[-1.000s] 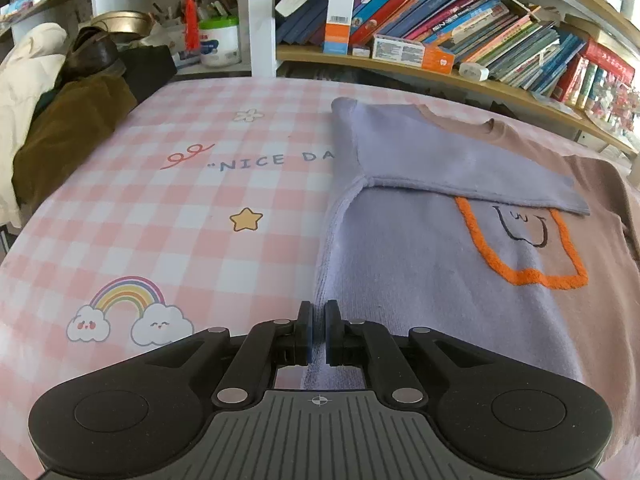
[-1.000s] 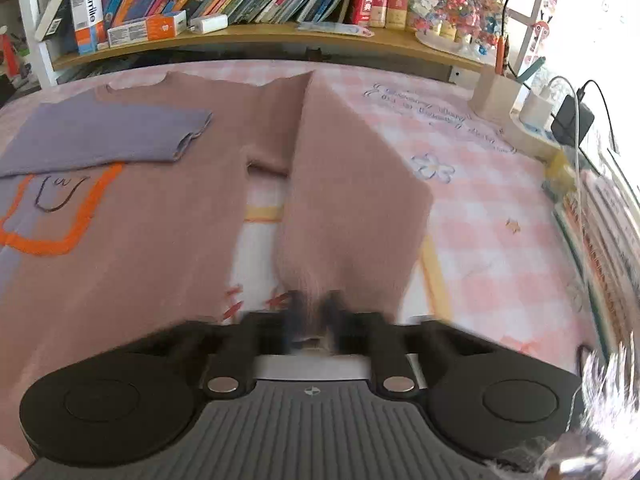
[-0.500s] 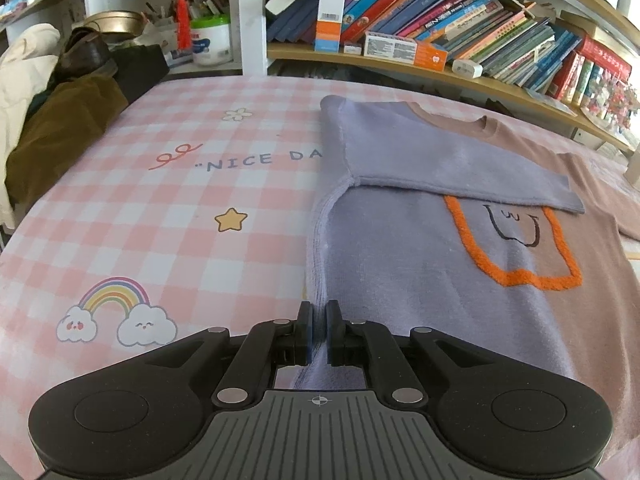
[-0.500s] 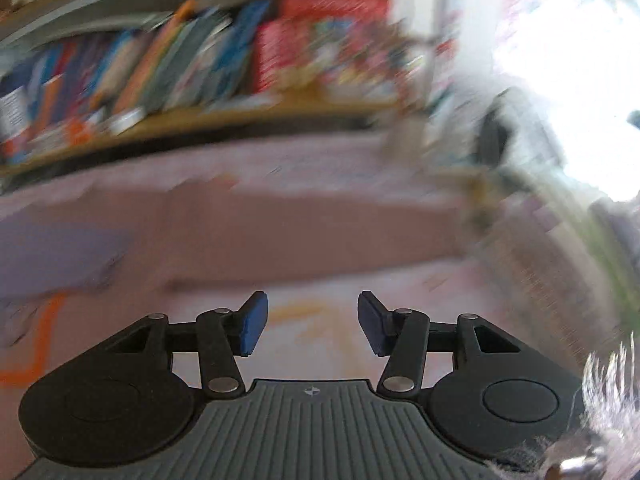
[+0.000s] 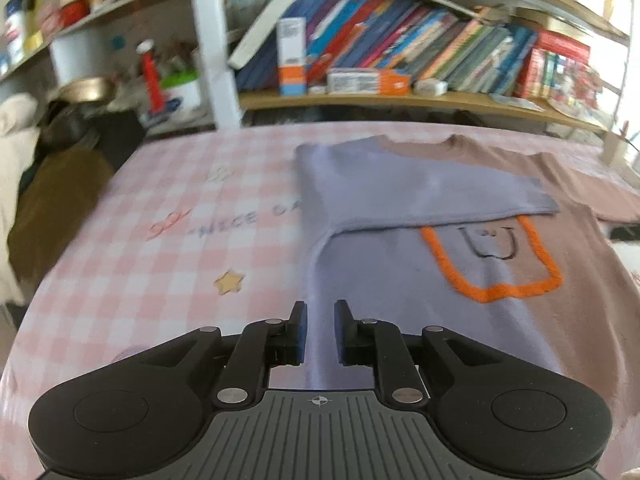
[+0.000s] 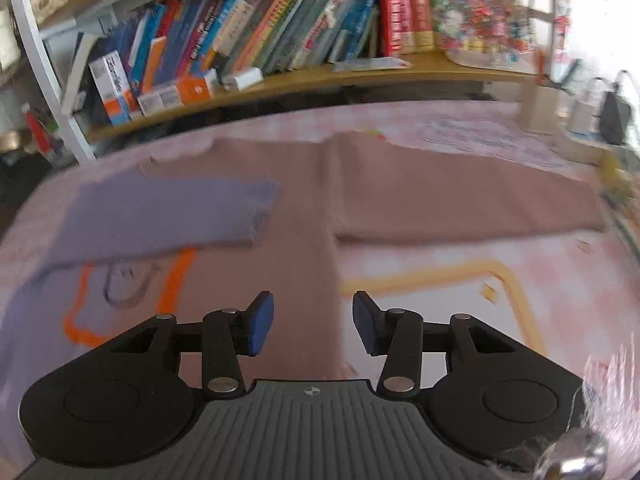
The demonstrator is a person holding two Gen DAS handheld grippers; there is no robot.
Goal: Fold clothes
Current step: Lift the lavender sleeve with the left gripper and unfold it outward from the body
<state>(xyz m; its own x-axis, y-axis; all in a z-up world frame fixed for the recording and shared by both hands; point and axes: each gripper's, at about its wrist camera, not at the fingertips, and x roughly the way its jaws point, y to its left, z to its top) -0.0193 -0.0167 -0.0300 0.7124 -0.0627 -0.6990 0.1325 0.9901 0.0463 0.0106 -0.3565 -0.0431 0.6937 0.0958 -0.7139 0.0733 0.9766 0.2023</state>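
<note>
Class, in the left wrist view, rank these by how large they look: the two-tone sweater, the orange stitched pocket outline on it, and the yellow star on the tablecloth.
1. Sweater, by far the largest.
2. Orange pocket outline.
3. Yellow star, the smallest.
All lie on the same table, so the order looks safe.

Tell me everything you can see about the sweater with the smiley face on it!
The sweater lies flat on the pink checked tablecloth. It looks like soft knit, half lilac and half brownish pink, with a fuzzy orange outline around a small drawn smile. Its lilac sleeve is folded across the chest; the brownish sleeve stretches straight out sideways. Neither gripper holds it.
</note>
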